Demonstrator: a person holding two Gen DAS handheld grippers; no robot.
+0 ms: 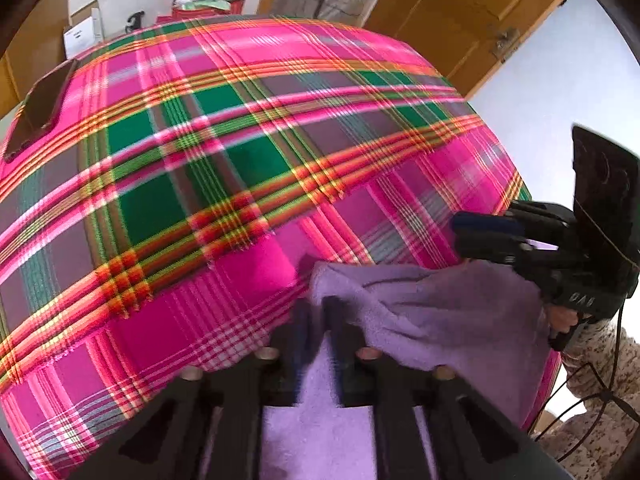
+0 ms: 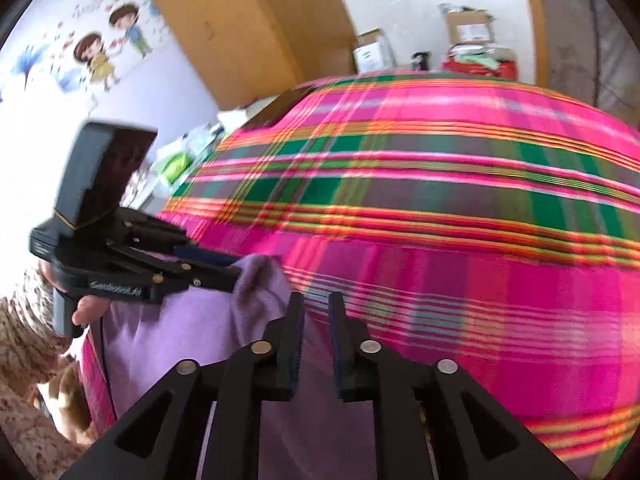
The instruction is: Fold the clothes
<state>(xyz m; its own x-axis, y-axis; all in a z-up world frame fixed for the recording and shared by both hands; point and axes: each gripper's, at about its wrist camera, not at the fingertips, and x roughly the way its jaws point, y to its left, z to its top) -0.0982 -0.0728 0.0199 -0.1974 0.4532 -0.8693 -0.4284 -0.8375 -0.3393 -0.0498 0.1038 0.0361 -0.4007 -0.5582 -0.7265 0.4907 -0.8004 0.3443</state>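
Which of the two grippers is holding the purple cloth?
The left gripper: its jaws are shut on a bunched corner of the purple cloth. The right gripper stands open, with nothing between its fingers.

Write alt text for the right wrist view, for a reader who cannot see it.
The right gripper hangs open and empty over a purple cloth on a pink and green plaid bedspread. To its left, the left gripper is shut on the cloth's raised corner.
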